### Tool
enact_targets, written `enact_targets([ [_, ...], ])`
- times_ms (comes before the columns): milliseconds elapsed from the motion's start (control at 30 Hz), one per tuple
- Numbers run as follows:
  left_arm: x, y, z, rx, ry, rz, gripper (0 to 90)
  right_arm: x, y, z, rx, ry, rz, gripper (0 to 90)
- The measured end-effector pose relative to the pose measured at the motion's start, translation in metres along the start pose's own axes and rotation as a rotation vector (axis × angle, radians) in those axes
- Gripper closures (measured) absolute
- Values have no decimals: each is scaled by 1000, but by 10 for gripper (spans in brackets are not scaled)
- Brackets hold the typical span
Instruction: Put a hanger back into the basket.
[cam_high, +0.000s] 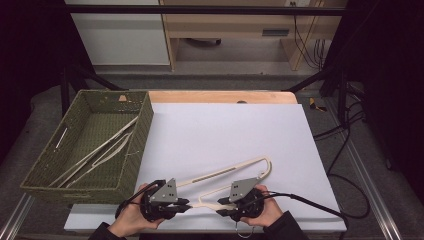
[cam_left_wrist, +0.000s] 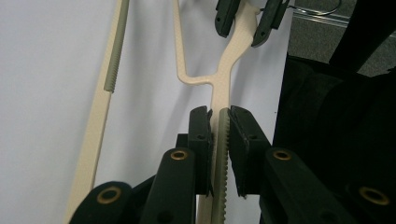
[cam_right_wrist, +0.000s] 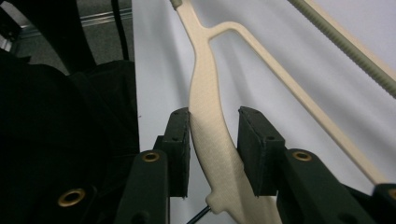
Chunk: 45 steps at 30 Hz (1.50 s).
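A cream plastic hanger (cam_high: 220, 171) lies on the white sheet (cam_high: 225, 125) near the front edge. My left gripper (cam_high: 186, 204) is shut on one ridged arm of the hanger (cam_left_wrist: 219, 79), with both pads pressed against the ribbed strip; the gripper (cam_left_wrist: 219, 116) points along that arm. My right gripper (cam_high: 220, 205) faces it from the other side and is shut on the hanger's wide curved middle part (cam_right_wrist: 208, 93), which runs up between the pads of that gripper (cam_right_wrist: 214, 121). Farther off in the left gripper view, the right gripper (cam_left_wrist: 243, 23) clamps the same piece.
A green woven basket (cam_high: 145, 125) stands at the left with several cream hangers (cam_high: 95, 150) inside. The wooden table edge (cam_high: 220, 96) runs behind the sheet. A black cable (cam_high: 320, 205) trails right from the right gripper.
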<state>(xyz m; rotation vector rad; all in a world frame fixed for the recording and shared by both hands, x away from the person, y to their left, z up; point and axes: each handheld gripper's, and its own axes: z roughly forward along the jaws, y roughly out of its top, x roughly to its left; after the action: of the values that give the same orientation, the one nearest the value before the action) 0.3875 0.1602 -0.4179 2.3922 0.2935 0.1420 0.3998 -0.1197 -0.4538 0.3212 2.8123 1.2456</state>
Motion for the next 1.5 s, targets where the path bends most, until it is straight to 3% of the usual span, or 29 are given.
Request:
enact_targets([
  [200,2,0,0,17,15,17,781,-1,0,-1,-6,37,-11,697],
  [233,2,0,1,8,23,3,775,0,0,-1,-9,39,-7,703],
  [300,2,0,1,-4,18,-12,690,-1,1,-2,-11,39,-4,717],
  [400,-1,4,4,32,80,25,526,-1,0,-2,0,57,17,731],
  [633,-9,18,34,90,132,73,435,-2,2,-4,-19,58,36,733],
  [733,-12,23,47,111,141,103,449,-2,3,-6,-25,55,47,732],
  [933,-14,29,61,120,159,134,572,-2,3,-6,-32,63,61,732],
  [1167,-21,32,64,137,223,197,662,-2,4,-9,-47,58,89,725],
  [1233,-22,32,61,126,238,208,691,-3,5,-12,-68,45,101,702],
  [1333,-19,33,54,116,246,211,726,-5,8,-23,-127,0,132,562],
  [1400,-18,34,52,110,251,209,745,-9,7,-35,-185,-61,166,451],
  [1500,-17,34,50,103,257,209,760,-18,-1,-54,-277,-179,235,356],
])
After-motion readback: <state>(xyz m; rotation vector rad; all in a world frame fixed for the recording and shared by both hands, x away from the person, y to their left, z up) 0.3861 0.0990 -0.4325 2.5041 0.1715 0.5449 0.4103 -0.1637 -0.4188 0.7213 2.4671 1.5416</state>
